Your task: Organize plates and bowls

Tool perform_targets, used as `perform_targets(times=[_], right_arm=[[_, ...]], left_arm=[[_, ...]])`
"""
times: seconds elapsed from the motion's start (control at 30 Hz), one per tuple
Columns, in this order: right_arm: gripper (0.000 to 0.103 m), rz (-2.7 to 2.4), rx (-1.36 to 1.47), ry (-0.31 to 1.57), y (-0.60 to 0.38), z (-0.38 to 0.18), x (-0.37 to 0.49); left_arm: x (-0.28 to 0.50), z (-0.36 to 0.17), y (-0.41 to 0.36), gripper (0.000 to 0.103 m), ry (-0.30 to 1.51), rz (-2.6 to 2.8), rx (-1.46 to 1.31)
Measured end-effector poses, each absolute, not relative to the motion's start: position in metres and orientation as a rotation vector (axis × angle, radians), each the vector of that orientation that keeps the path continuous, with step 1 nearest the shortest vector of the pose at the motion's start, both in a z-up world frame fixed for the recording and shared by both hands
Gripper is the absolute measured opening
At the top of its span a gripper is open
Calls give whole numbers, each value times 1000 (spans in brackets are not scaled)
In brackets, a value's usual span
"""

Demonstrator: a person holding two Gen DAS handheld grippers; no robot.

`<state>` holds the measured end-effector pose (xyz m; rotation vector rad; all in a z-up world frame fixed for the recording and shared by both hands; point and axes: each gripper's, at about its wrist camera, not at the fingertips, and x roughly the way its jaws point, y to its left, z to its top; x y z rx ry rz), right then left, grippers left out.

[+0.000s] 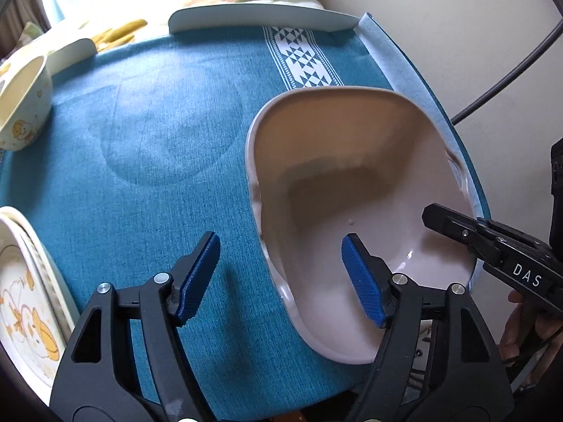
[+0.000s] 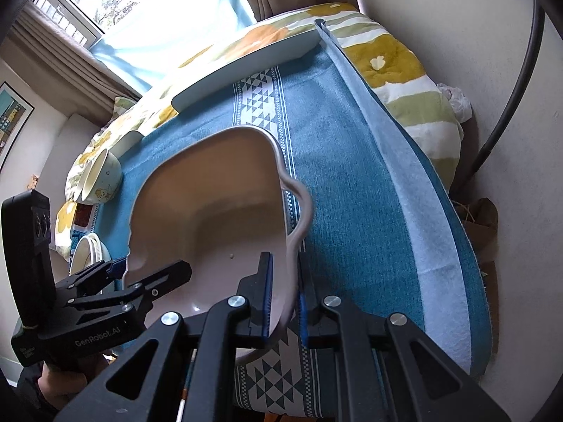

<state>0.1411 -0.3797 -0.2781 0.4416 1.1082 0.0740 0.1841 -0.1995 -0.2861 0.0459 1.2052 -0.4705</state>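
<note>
**Pink dish set on the right of the blue-clothed worktop, one gripper clamped on its rim**

The right gripper [image 2: 283, 309] is clamped on the near right rim of the pink dish [image 1: 337, 183]; the left gripper [image 1: 281, 277] stands apart, straddling the dish's near left rim without pressing. The dish sits near the worktop's [image 1: 158, 133] right edge. To finish well, I judge the base should be flat before the right gripper lets go. A cream bowl [image 1: 21, 112] waits far left, stacked plates [image 1: 24, 295] near left.
</note>
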Motion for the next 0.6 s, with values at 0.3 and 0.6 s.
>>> perform_targets(times=[0.3, 0.6], right_arm=[[21, 31, 430, 1059, -392, -247, 126], [21, 285, 271, 917, -333, -147, 139]], left_arm=[[168, -251, -178, 70, 1184, -428, 16], [136, -144, -103, 71, 973, -275, -76]])
